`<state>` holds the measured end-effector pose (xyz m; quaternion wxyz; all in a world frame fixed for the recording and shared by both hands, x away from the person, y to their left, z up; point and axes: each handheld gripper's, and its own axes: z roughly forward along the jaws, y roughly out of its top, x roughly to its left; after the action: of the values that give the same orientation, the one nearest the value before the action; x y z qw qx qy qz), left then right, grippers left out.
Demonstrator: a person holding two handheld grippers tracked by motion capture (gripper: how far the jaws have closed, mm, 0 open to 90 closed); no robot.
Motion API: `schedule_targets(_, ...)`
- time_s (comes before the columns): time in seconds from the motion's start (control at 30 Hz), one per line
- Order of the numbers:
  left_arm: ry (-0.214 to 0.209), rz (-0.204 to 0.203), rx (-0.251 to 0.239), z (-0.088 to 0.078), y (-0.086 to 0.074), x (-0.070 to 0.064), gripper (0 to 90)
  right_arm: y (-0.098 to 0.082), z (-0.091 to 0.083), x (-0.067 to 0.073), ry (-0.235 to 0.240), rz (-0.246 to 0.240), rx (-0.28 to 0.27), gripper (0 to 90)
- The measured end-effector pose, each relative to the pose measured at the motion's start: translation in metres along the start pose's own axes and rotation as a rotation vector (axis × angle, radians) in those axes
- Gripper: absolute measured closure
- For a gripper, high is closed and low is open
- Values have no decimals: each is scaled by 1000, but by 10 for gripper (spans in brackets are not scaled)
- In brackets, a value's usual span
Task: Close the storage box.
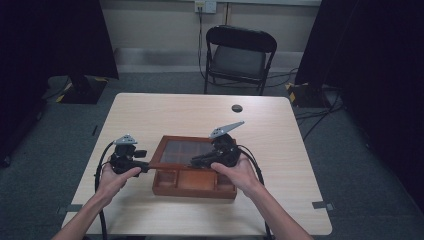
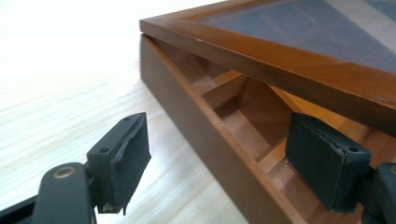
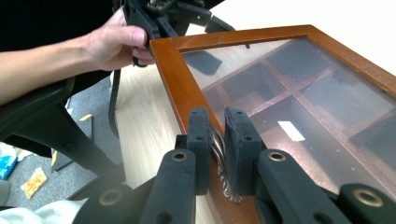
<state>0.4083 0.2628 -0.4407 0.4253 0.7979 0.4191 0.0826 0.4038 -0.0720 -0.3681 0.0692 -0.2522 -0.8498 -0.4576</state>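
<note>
A brown wooden box (image 1: 192, 189) with inner compartments lies on the table. Its glass-paned lid (image 1: 182, 150) is raised at the near edge, leaving a gap over the front compartments (image 2: 243, 116). My right gripper (image 3: 218, 149) is shut on the small metal handle (image 3: 217, 142) on the lid's front frame (image 3: 173, 79); in the high view it (image 1: 196, 161) sits over the box's middle. My left gripper (image 2: 219, 161) is open at the box's left front corner. One pad (image 2: 123, 158) is outside over the table, the other (image 2: 322, 161) is by the compartments under the lid. From above it (image 1: 146, 165) reaches the lid's corner.
The pale wooden table (image 1: 280, 150) has free room on all sides of the box. A small dark round spot (image 1: 237, 108) marks the far side. A black folding chair (image 1: 240, 55) stands beyond the table, and cables trail on the grey floor at right.
</note>
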Motion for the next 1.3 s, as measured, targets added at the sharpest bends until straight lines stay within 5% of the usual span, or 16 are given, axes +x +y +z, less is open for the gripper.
schedule_targets(0.43, 52, -38, -21, -11, -2, 20, 214, -12, 10, 3, -5, -28, 60, 818)
schedule_targets(1.03, 33, -12, -1, -7, -2, 15, 213, -36, 36, 1, -17, -31, 179, 817)
schedule_targets(1.3, 41, -13, 4, -7, -2, 15, 214, -40, 39, -1, -16, -25, 186, 817)
